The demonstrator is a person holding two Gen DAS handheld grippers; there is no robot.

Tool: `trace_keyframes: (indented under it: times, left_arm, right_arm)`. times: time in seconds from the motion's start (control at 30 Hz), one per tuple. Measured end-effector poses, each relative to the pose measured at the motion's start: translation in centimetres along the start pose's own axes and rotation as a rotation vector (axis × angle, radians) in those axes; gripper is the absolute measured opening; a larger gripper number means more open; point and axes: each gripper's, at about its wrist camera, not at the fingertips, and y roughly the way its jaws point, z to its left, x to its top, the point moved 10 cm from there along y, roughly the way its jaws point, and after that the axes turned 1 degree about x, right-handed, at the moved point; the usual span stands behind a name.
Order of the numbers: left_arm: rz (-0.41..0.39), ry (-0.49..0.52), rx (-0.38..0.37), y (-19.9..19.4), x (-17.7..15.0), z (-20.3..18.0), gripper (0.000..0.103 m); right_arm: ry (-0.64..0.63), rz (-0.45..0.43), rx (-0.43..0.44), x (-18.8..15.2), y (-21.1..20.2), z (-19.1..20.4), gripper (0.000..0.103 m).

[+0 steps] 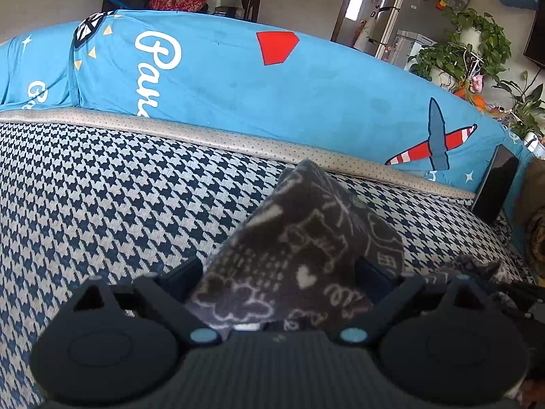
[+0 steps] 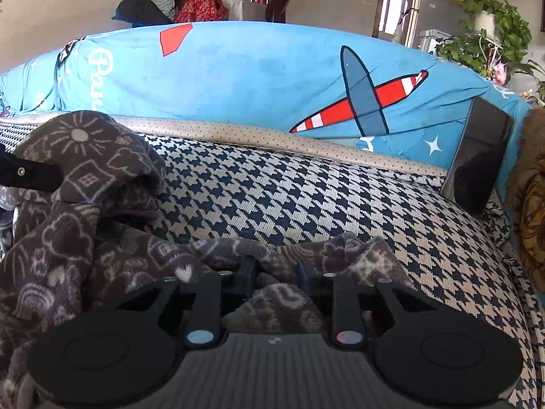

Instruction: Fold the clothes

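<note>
A dark grey fleece garment [image 1: 306,231] with pale doodle prints lies crumpled on the houndstooth sofa seat [image 1: 102,204]. My left gripper [image 1: 281,266] stands wide, and a thick peak of the fleece rises between its fingers and touches both. In the right wrist view that peak [image 2: 85,156] drapes over a left finger [image 2: 34,173]. The rest of the garment [image 2: 68,245] spreads toward my right gripper [image 2: 277,269]. Its jaws stand close together and pinch a small fold of the fleece edge.
A blue printed cover [image 1: 272,85] drapes the sofa back behind the seat. A dark flat screen [image 2: 477,156] leans at the seat's right end beside a brown patterned cloth [image 2: 531,204]. Potted plants [image 1: 470,47] stand beyond. Bare seat [image 2: 306,197] stretches right of the garment.
</note>
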Motion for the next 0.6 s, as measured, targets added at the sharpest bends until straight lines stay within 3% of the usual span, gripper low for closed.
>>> trace_keyframes:
  times: [0.17, 0.27, 0.4, 0.53, 0.6]
  left_arm:
    - [-0.052, -0.017, 0.047, -1.0, 0.9, 0.8, 0.089]
    - [-0.132, -0.022, 0.144, -2.4, 2.2, 2.3, 0.086]
    - [-0.224, -0.064, 0.27, -4.4, 3.9, 5.0, 0.086]
    - [-0.191, -0.178, 0.294, -4.5, 4.4, 8.5, 0.085]
    - [-0.156, -0.219, 0.274, -4.1, 4.0, 9.3, 0.086]
  right_arm:
    - [0.044, -0.082, -0.026, 1.8, -1.3, -0.5, 0.009]
    - [0.081, -0.171, -0.072, 3.8, -2.9, -1.2, 0.006]
    - [0.243, -0.317, -0.188, 6.5, -6.0, -4.0, 0.006]
    - [0.316, -0.439, -0.361, 7.9, -9.0, -6.6, 0.006]
    - [0.316, -0.405, -0.374, 7.6, -8.7, -7.0, 0.008]
